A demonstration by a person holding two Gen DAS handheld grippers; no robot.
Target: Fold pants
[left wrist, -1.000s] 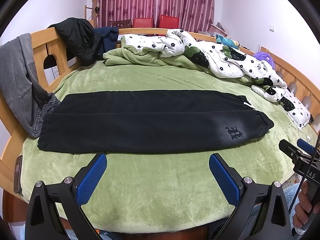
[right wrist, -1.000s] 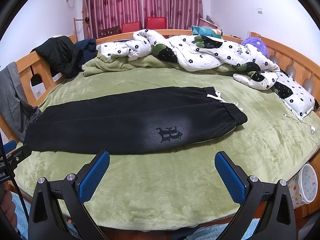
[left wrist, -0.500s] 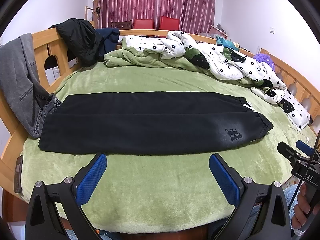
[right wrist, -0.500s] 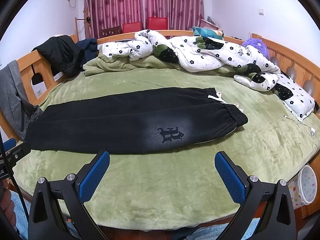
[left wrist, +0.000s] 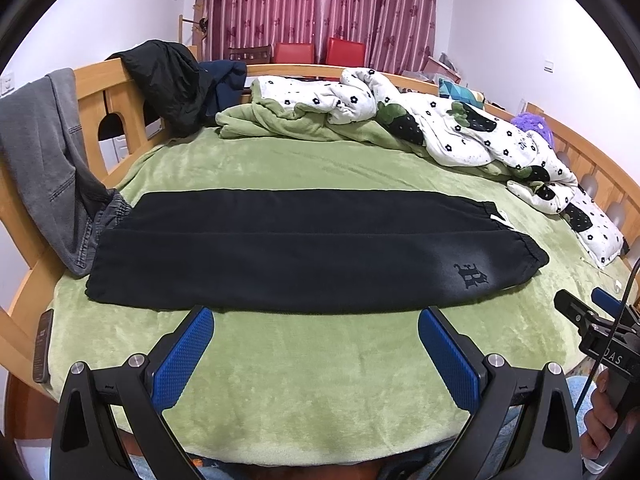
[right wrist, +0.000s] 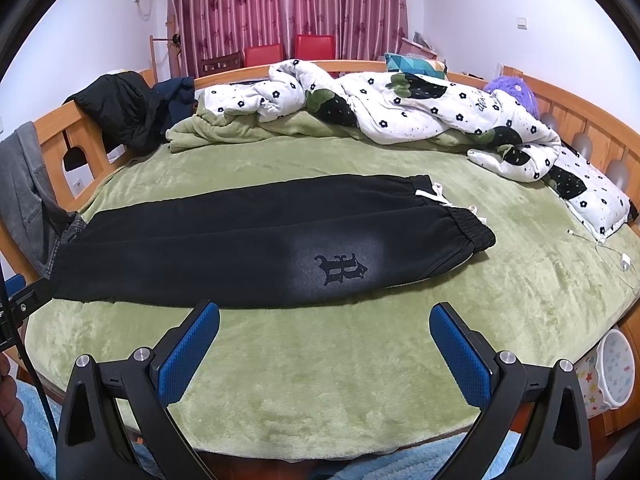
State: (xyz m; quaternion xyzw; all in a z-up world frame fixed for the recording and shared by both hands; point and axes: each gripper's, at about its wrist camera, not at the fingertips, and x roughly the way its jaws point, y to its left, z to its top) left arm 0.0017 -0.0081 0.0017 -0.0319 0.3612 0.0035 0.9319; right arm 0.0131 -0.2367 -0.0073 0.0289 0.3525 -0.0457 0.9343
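Bed [left wrist: 320,380]: round, wooden rail, covered by a green plush blanket; takes up most of the room and serves as the folding surface.

Quilt [right wrist: 420,112]: white with black flowers, heaped with a loose green cover along the far side, apparently pushed back to free the middle.

Pants [left wrist: 304,248]: black, laid flat across the middle of the bed, already doubled lengthwise, one leg on the other. Elastic waistband with white drawstring [right wrist: 434,196] at the right end, cuffs at the left; a dark gothic emblem [right wrist: 340,270] on a faded patch faces up near the waist. Long near edge runs parallel to the bed's near rim, within easy reach for a crosswise fold, which by my judgement is the step left.

Grey jeans [left wrist: 44,168]: draped over the left rail, hem touching the pants' cuff end.

Black jacket [left wrist: 168,80]: hung on the rail at far left, well apart from the work.

Left tongs [left wrist: 316,344]: blue pads spread wide, holding nothing, hovering over bare blanket just near of the pants' middle.

Right tongs [right wrist: 324,340]: likewise spread and empty, near of the emblem, toward the waist end.

Phone [left wrist: 42,344]: on the left rim of the bed.

Charging cable [right wrist: 600,244]: white, at the right edge.
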